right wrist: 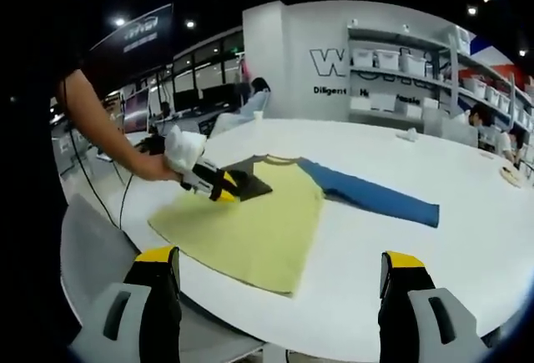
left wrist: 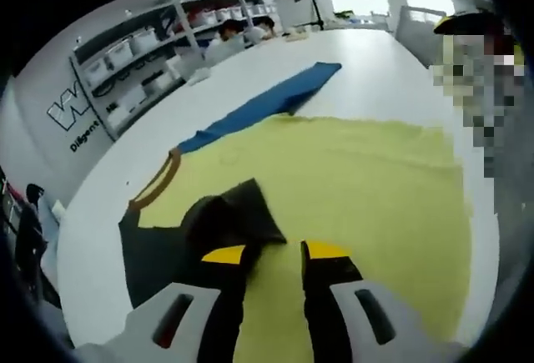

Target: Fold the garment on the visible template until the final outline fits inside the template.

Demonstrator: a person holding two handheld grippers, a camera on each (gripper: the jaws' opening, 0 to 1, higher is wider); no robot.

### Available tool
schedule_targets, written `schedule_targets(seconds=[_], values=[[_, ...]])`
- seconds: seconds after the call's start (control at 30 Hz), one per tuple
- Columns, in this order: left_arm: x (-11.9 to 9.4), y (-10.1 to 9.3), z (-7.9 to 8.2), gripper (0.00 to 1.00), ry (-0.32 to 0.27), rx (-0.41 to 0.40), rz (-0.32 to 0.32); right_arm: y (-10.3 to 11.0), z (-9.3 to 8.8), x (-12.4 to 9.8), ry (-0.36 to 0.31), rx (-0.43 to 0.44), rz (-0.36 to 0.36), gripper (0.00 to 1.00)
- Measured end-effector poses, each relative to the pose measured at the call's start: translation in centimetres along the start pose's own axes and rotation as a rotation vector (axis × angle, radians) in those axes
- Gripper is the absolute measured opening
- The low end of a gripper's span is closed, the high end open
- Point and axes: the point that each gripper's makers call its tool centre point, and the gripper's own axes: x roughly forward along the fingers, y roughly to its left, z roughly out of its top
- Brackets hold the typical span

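The left gripper (left wrist: 275, 254) is working low over the near edge of the yellow garment (left wrist: 350, 188), jaws narrowly parted astride the cloth beside the dark template (left wrist: 154, 254); whether they are pinching fabric cannot be told. To fold well, take one layer only and carry it toward the template. The right gripper (right wrist: 279, 275) is hanging back off the white desk (right wrist: 467, 254), jaws wide. Its view is showing the garment's full outline and blue sleeve (right wrist: 375, 196).

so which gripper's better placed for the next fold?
Probably left: the left gripper sits at the dark sleeve of the yellow garment. The right gripper hangs open off the table edge.
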Motion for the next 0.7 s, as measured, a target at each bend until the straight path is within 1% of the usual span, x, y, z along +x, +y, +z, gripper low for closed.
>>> schedule_targets(seconds=[0.07, 0.1, 0.13, 0.17, 0.23, 0.3, 0.37, 0.4, 0.43, 0.47, 0.5, 0.57, 0.63, 0.7], values=[[0.6, 0.1, 0.0, 0.33, 0.011, -0.02, -0.003, -0.1, 0.0, -0.2, 0.001, 0.001, -0.004, 0.99], [0.8, 0.1, -0.2, 0.33, 0.025, -0.051, -0.007, -0.1, 0.0, -0.2, 0.0, 0.003, -0.007, 0.99], [1.1, 0.2, -0.1, 0.32, 0.035, -0.102, -0.007, -0.2, -0.1, -0.3, 0.0, 0.007, -0.01, 0.99], [1.3, 0.4, 0.2, 0.31, 0.03, -0.113, -0.007, -0.2, -0.1, -0.4, 0.0, 0.008, -0.011, 0.99], [1.7, 0.9, 0.6, 0.26, 0.031, -0.107, -0.001, -0.3, -0.3, -0.5, 0.007, 0.006, -0.015, 0.99], [1.9, 1.2, 0.8, 0.21, 0.035, -0.122, 0.002, -0.4, -0.3, -0.6, 0.011, 0.008, -0.017, 0.99], [2.1, 1.6, 0.6, 0.16, 0.048, -0.181, 0.006, -0.5, -0.4, -0.6, 0.016, 0.004, -0.018, 0.99], [2.1, 1.8, 0.6, 0.11, 0.049, -0.192, 0.011, -0.6, -0.3, -0.6, 0.017, 0.003, -0.018, 0.99], [2.0, 2.1, 0.4, 0.06, 0.053, -0.22, 0.024, -0.6, -0.3, -0.6, 0.018, 0.002, -0.018, 0.99], [2.0, 2.2, 0.5, 0.06, 0.052, -0.233, 0.017, -0.7, -0.2, -0.6, 0.019, -0.001, -0.018, 0.99], [1.7, 2.0, 0.6, 0.06, 0.052, -0.291, 0.003, -0.7, -0.1, -0.5, 0.02, -0.004, -0.017, 0.99], [1.5, 2.2, 0.6, 0.06, 0.047, -0.279, 0.007, -0.7, 0.0, -0.4, 0.02, -0.007, -0.013, 0.99], [1.3, 2.0, 0.7, 0.06, 0.046, -0.276, 0.003, -0.7, 0.1, -0.4, 0.023, -0.011, -0.011, 0.99], [1.1, 1.7, 1.1, 0.06, 0.028, -0.309, -0.013, -0.7, 0.3, -0.3, 0.02, -0.013, -0.007, 0.99]])
